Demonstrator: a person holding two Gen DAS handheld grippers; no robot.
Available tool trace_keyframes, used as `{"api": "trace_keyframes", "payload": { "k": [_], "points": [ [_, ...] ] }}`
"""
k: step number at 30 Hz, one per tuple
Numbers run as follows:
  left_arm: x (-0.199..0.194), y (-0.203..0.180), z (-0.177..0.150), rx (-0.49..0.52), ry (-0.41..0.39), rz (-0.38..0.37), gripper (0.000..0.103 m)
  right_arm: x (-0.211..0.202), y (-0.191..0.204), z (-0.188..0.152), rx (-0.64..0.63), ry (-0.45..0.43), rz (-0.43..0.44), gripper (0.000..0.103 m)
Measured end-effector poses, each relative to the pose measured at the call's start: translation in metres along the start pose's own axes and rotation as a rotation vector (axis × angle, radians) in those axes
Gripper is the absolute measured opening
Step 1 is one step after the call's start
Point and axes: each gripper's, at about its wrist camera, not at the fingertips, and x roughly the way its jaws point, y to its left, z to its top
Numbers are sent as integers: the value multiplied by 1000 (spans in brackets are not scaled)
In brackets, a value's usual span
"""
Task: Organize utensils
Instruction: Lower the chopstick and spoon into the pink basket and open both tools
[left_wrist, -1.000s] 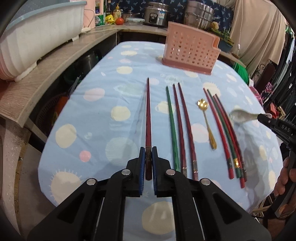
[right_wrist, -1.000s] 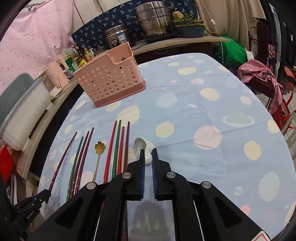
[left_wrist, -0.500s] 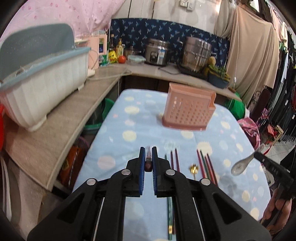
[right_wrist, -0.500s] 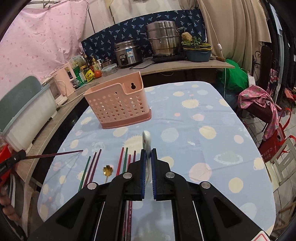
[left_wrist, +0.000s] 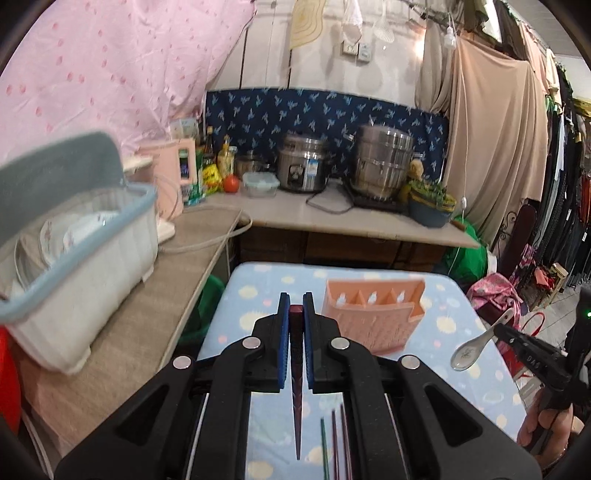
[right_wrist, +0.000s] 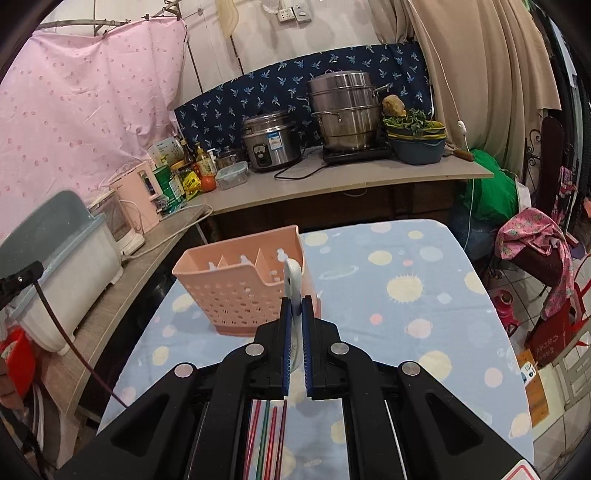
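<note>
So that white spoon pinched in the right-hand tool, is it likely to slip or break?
Probably a bit of both. The white spoon looks glazed and glossy, likely ceramic, so it may be slippery and could chip if dropped. The right gripper pinches only its thin handle, with the bowl hanging free, so it might pivot in the grip. It looks stiff, not bendy.

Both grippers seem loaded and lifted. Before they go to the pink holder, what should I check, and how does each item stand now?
1. Left gripper shut on the dark red chopstick: ok.
2. Right gripper shut on the white spoon: ok.
3. Pink holder upright on the table, compartments open: ok.
4. Both utensils clear of the tablecloth: ok.
5. Holder compartments empty: cannot tell.
</note>
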Motion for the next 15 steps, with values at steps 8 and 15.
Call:
{"api": "trace_keyframes", "payload": {
  "k": [8,15],
  "points": [
    [-2,-22,88,-15,-207,-42,7,42,5,53,-2,-39,8,6],
    [41,-43,123,-39,-269,-61,7,83,10,73,0,-18,21,6]
  ]
}}
